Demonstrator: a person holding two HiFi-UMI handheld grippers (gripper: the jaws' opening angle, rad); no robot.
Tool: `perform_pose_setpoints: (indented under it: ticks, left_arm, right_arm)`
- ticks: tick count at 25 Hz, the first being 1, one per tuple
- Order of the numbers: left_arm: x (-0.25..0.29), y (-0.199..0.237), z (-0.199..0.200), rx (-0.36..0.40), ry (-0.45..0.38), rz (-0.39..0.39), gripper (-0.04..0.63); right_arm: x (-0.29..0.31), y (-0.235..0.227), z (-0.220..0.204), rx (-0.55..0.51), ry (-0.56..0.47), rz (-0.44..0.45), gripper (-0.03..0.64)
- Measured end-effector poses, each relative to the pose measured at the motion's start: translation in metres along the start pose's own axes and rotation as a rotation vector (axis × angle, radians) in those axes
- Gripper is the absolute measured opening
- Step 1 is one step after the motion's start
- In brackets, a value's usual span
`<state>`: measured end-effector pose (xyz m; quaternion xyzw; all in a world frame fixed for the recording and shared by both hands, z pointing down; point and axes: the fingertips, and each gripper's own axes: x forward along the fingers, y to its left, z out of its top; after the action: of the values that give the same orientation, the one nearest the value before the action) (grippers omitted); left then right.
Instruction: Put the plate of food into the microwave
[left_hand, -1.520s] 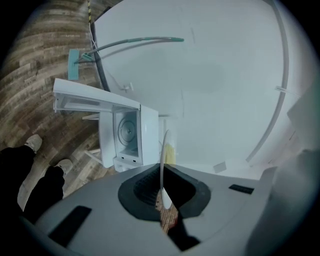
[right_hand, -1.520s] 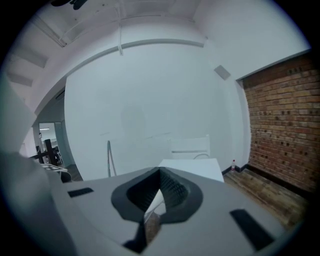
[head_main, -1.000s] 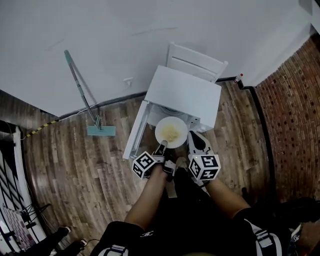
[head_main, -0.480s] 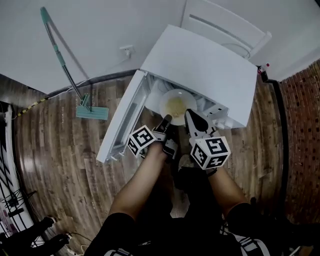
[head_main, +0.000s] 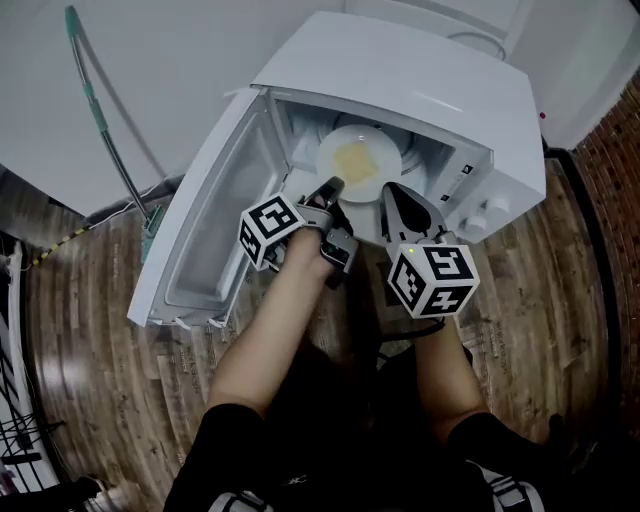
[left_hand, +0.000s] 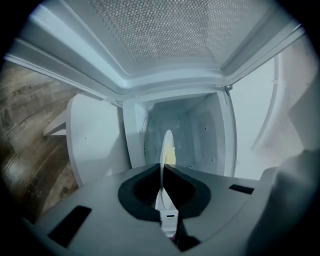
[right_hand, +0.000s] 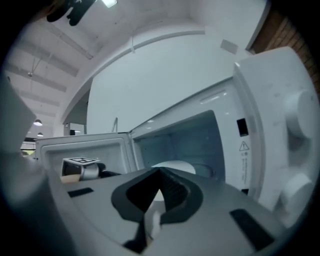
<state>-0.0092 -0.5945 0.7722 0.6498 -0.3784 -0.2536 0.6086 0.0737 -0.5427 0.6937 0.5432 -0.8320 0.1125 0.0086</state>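
**Plate held in microwave opening**

Left gripper (head_main: 329, 187) is clamped tight on the near rim of the plate (head_main: 357, 160). The plate is inside the open microwave (head_main: 400, 80), just past its front edge, with yellow food (head_main: 352, 162) on it. Right gripper (head_main: 390, 192) has its jaws together, seemingly empty, beside the plate's right rim. Door (head_main: 210, 240) hangs open at left.

A pale plank floor (head_main: 90, 330) runs up to a plain white wall (head_main: 170, 60), where a mop (head_main: 82, 65) with a teal handle leans, its head resting on the boards. To the right the white wall gives way to a red brick wall (head_main: 622, 140), and a yellow-and-black striped strip (head_main: 62, 252) lies on the floor at the left. In the right gripper view, bright lamps (right_hand: 109, 3) shine from a white ceiling.
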Motion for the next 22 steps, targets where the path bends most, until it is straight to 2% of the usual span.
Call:
perform_pose_setpoints:
  ticks: [3, 7, 9, 11, 13, 18, 22]
  left_arm:
    - [0.007, 0.000, 0.005, -0.027, -0.020, 0.005, 0.009]
    - [0.029, -0.003, 0.013, -0.027, -0.012, 0.047, 0.009]
    - [0.045, -0.007, 0.017, -0.015, -0.013, 0.049, 0.009]
    - [0.057, -0.009, 0.018, 0.022, -0.007, 0.058, 0.009]
    - [0.067, -0.009, 0.019, 0.072, 0.008, 0.080, 0.009]
    - [0.085, -0.008, 0.013, 0.158, 0.032, 0.146, 0.009]
    - [0.095, -0.013, 0.018, 0.279, 0.029, 0.209, 0.009]
  right_arm:
    - [-0.010, 0.010, -0.008, -0.012, 0.004, 0.034, 0.008]
    - [-0.022, 0.025, -0.007, 0.117, 0.011, 0.105, 0.008]
    - [-0.031, 0.024, -0.003, 0.100, -0.006, 0.093, 0.008]
    - [-0.038, 0.016, -0.006, 0.048, -0.007, 0.040, 0.008]
    - [-0.040, 0.008, -0.009, 0.048, -0.001, 0.005, 0.008]
    - [-0.050, -0.006, 0.000, 0.076, -0.018, -0.016, 0.008]
    - [-0.055, -0.009, 0.008, 0.090, -0.045, -0.017, 0.008]
